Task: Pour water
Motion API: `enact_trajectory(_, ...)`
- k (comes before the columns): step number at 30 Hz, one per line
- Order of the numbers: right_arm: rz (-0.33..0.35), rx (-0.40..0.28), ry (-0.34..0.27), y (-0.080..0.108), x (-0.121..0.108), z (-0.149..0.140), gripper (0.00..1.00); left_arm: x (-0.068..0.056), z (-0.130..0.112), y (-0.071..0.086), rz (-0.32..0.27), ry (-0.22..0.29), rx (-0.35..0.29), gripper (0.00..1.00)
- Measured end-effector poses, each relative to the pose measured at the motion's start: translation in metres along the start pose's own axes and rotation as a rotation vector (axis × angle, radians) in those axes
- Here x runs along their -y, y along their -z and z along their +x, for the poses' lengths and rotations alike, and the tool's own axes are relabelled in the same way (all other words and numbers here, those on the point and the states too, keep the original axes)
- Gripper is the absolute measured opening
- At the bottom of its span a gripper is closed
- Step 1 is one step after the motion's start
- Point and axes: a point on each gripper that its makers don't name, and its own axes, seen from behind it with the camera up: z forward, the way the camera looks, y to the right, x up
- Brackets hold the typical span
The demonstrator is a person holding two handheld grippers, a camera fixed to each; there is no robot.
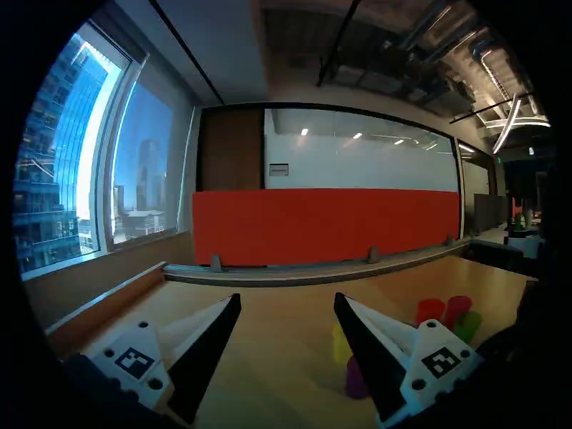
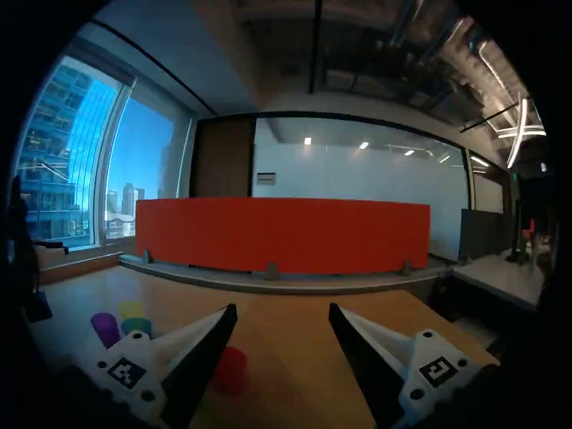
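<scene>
Cups stand in loose clusters on the wooden table (image 1: 286,350), and no jug or bottle shows among them; whether any cup holds water cannot be told. In the left gripper view a yellow cup (image 1: 341,343) and a purple cup (image 1: 354,377) sit just beside one finger, with a red cup (image 1: 430,310), a pink cup (image 1: 457,306) and a green cup (image 1: 469,326) close together farther off on that side. The left gripper (image 1: 286,297) has its fingers spread wide with nothing between them, and the right gripper (image 2: 282,307) is equally wide and empty, a low red cup (image 2: 230,368) sitting partly behind one finger. They look like light, stiff plastic with smooth walls, likely to skid or tip if nudged, so a hold across the mid-wall, below the rim, seems safest. Bare wood ahead of both grippers gives ample room; the limits are the rail under the red divider (image 1: 322,225), the ledge by the window (image 1: 71,179), and the table's edge on the open side.
</scene>
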Motion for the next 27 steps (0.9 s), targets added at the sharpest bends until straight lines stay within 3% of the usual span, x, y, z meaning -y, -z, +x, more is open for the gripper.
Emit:
enact_trajectory(5,0.037,0.008,0.003,0.000,0.007,0.026,1.00,-0.002,0.024,-0.004,-0.022,-0.013,0.004,0.97)
enact_trajectory(14,0.063,0.006,-0.004,0.000,0.006,0.064,1.00,-0.021,0.066,-0.009,-0.114,0.022,0.000,0.97)
enact_trajectory(27,0.169,0.041,-0.001,0.003,0.028,0.063,1.00,-0.037,0.083,-0.007,-0.234,0.015,0.008,0.97)
